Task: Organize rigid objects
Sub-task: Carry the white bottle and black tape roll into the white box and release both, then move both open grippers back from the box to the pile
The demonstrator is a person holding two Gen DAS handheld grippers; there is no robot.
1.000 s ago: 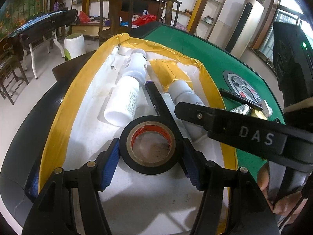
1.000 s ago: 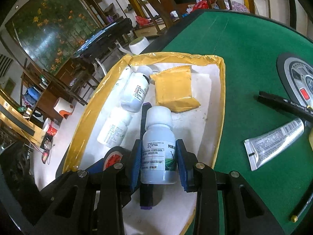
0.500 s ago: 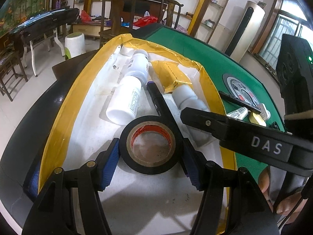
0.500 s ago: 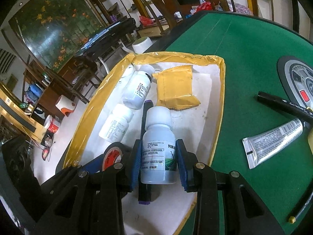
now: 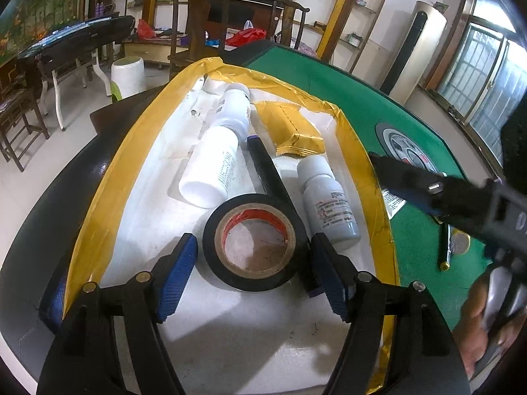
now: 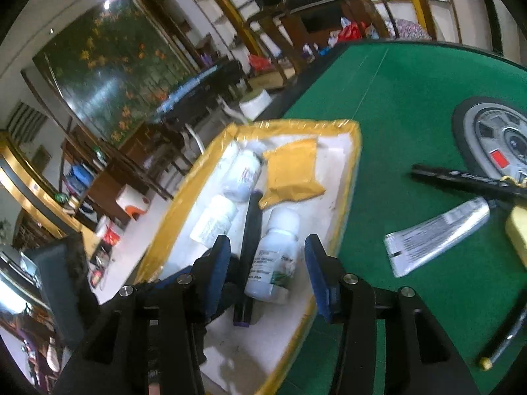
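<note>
A white tray with a yellow taped rim (image 5: 108,197) (image 6: 342,227) holds a black tape roll (image 5: 253,260), several white bottles, a black marker (image 5: 266,174) and a yellow packet (image 5: 293,131). My left gripper (image 5: 253,273) is open, its blue pads on either side of the tape roll, which lies flat on the tray. My right gripper (image 6: 266,273) is open and lifted above a white bottle with a green label (image 6: 275,256), which lies in the tray beside the marker (image 6: 248,240). That bottle also shows in the left wrist view (image 5: 329,204).
On the green felt table (image 6: 395,98) right of the tray lie a silver tube (image 6: 438,233), a black pen (image 6: 467,181), a yellow object (image 6: 517,230) and a round grey dial (image 6: 500,141). Chairs and shelves stand beyond the table.
My right gripper opened, let go of the green-label bottle in the tray and pulled back and up. My left gripper opened off the tape roll, which now lies on the tray.
</note>
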